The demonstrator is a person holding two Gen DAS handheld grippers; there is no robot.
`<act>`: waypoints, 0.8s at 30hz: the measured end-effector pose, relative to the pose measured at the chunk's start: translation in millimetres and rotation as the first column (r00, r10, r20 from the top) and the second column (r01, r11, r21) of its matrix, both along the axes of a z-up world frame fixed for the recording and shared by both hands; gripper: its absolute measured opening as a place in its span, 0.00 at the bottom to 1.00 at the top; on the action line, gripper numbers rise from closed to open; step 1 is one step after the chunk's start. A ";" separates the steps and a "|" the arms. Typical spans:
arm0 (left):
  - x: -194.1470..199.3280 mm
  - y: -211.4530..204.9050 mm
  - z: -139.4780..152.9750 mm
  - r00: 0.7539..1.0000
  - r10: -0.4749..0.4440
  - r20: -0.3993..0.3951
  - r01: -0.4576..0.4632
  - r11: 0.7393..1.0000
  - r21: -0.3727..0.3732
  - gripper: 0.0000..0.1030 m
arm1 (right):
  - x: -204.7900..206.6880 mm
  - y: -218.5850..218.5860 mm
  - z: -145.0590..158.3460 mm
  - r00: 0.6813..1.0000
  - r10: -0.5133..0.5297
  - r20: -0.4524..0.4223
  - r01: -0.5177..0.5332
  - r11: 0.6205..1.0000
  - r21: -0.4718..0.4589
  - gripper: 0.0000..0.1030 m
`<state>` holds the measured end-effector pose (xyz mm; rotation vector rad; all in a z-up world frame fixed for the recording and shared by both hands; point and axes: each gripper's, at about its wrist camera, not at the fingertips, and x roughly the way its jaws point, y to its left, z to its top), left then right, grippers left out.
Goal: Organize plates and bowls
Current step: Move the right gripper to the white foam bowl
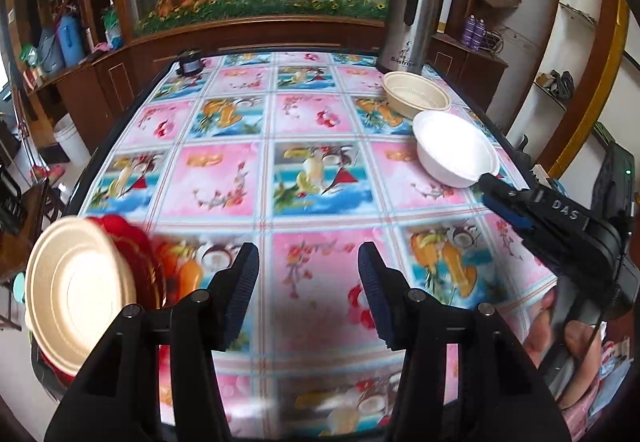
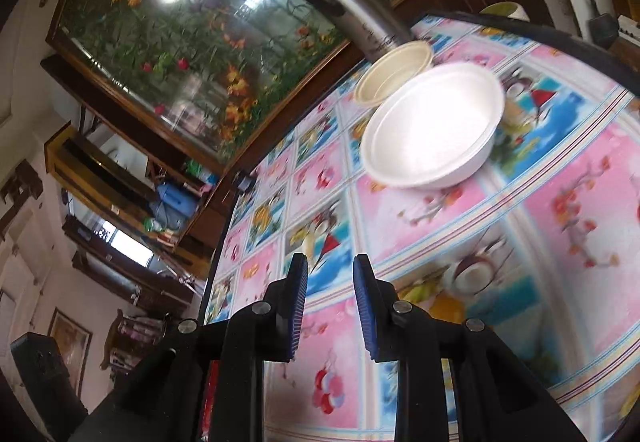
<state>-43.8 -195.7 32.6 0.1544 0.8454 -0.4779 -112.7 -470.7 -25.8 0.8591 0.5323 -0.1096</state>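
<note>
White and foam-like, the nearer bowl sits just in front of a cream bowl near the table's far right corner, probably grouped for stacking. A cream plate rests on red plates at the left edge. Left gripper and right gripper gape empty. The steel flask reads "Bestrium", partly legible; the right tool says "DAS".

clear: table centre | blocked: far-right white bowl, beige bowl, flask
</note>
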 end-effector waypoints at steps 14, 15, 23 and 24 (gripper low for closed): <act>34.9 -65.7 -3.6 0.998 -0.048 -0.038 0.049 0.998 0.032 0.49 | -2.3 -81.4 18.6 0.992 -0.122 0.018 0.123 0.992 -0.032 0.29; 38.1 -70.4 -5.7 0.998 -0.050 -0.047 0.052 0.998 0.033 0.49 | -1.8 -87.1 19.4 0.991 -0.131 0.018 0.132 0.991 -0.035 0.29; 70.8 -107.8 -23.4 0.989 -0.061 -0.132 0.067 0.997 0.039 0.48 | 11.9 -130.3 15.3 0.983 -0.182 -0.007 0.181 0.982 -0.053 0.36; 76.9 -113.3 -25.2 0.988 -0.055 -0.143 0.060 0.997 0.037 0.48 | 15.5 -137.3 11.9 0.981 -0.193 -0.010 0.192 0.980 -0.045 0.36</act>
